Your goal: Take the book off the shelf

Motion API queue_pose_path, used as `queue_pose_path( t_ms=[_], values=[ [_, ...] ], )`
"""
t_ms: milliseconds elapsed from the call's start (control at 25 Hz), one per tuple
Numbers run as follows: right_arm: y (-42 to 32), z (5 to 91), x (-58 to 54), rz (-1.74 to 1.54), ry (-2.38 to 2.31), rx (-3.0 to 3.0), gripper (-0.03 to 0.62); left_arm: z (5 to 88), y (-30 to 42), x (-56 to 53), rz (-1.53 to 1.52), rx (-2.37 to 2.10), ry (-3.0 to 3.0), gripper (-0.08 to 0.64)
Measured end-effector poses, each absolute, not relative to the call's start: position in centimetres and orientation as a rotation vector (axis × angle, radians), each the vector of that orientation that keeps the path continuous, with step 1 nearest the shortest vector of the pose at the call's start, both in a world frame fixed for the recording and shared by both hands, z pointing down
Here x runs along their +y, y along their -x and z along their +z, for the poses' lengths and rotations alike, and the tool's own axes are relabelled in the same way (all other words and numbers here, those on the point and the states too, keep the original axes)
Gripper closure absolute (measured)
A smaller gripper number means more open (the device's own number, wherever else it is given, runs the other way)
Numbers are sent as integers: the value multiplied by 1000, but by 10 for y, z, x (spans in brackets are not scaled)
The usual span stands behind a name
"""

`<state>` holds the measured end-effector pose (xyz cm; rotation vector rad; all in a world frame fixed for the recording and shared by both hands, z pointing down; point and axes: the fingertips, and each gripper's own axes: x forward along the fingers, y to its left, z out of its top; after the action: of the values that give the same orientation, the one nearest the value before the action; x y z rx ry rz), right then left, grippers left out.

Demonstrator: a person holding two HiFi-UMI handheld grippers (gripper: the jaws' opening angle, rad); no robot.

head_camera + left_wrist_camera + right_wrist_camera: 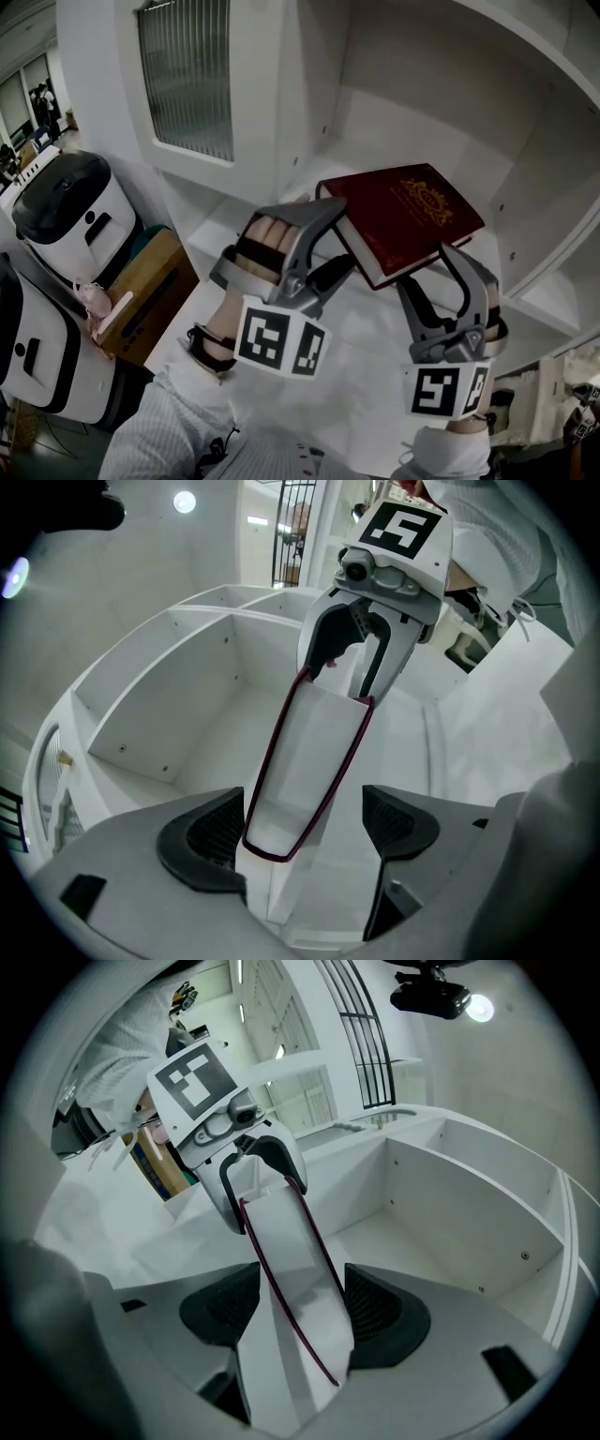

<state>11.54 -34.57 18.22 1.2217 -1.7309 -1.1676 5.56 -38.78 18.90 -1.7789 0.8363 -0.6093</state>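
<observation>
Both my grippers stand open around the red book in the shelf.

The dark red book (403, 220), gold crest up, lies inside the open compartment of the white shelf (361, 337), its page edge turned toward the shelf's front. My left gripper (342, 234) sits at the shelf's front on the book's left near corner, and my right gripper (427, 267) at the shelf's front on its right near corner. In the left gripper view the page block stands between my 2 pads (211, 841), close against 1 and clear of the other, so nothing is clamped. In the right gripper view the jaws stand wide with the book between them, near both pads but not squeezed. Whether the book rests fully on the shelf board I cannot tell.
</observation>
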Motion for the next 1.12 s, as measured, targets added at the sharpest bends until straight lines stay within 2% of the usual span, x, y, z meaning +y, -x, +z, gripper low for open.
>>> queue_pose_path(
  t_ms=[960, 1080, 1120],
  values=[
    [-91, 183, -371, -1305, -1023, -1634, 356, 184, -85, -392, -643, 664, 1688, 177],
    [-92, 183, -371, -1306, -1023, -1629, 356, 182, -84, -393, -634, 671, 1673, 244],
    [-92, 183, -372, -1303, -1022, -1626, 356, 181, -84, -393, -637, 670, 1670, 247]
  ],
)
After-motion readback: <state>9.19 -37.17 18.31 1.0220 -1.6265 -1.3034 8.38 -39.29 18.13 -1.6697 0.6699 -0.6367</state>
